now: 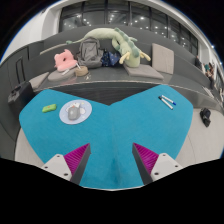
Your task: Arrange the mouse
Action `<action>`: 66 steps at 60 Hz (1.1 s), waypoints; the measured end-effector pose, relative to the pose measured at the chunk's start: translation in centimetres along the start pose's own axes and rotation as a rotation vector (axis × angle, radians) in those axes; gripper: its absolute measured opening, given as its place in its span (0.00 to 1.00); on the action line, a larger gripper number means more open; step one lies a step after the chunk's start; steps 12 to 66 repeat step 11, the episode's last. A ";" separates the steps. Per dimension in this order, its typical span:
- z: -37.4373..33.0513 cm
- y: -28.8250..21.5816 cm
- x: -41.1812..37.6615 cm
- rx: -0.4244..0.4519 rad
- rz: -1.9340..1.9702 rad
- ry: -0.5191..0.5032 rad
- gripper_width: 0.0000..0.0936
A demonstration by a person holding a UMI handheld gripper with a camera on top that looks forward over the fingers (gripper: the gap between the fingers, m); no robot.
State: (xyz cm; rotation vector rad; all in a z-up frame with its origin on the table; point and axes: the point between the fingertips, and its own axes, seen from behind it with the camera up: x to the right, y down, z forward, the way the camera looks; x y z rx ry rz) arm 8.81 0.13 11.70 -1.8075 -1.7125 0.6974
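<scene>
Farthest left on the teal table (pixel 120 125) I see a small green block (pixel 48 107), and just beside it, to its right, a pale round shape with a greyer lump on top (pixel 75 111), which I take to be the mouse, perhaps sitting on a disc; it is too small for me to be sure. It lies ahead of the left finger (pixel 76 160) and a little outward of it, well apart from the tip, not on the line between the two fingers. I cannot read its long axis from here, so I judge that I must first swing the gripper (pixel 112 160) left and forward, then settle the wrist angle once the shape is clearer. The gripper itself is spread wide, with only bare teal between the pink pads, and it holds nothing. Past the right finger (pixel 148 158), farther off, a slim pale-blue item like a pen (pixel 166 100) lies slanted near the table's far right edge, well clear of my path. Beyond the table a grey bench (pixel 100 72) carries a pink toy (pixel 65 60), a grey bag (pixel 90 52) and a green plush (pixel 122 40).
</scene>
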 end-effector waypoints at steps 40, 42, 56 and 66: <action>-0.1 1.2 1.2 0.002 -0.016 0.008 0.92; -0.1 1.2 1.2 0.002 -0.016 0.008 0.92; -0.1 1.2 1.2 0.002 -0.016 0.008 0.92; -0.1 1.2 1.2 0.002 -0.016 0.008 0.92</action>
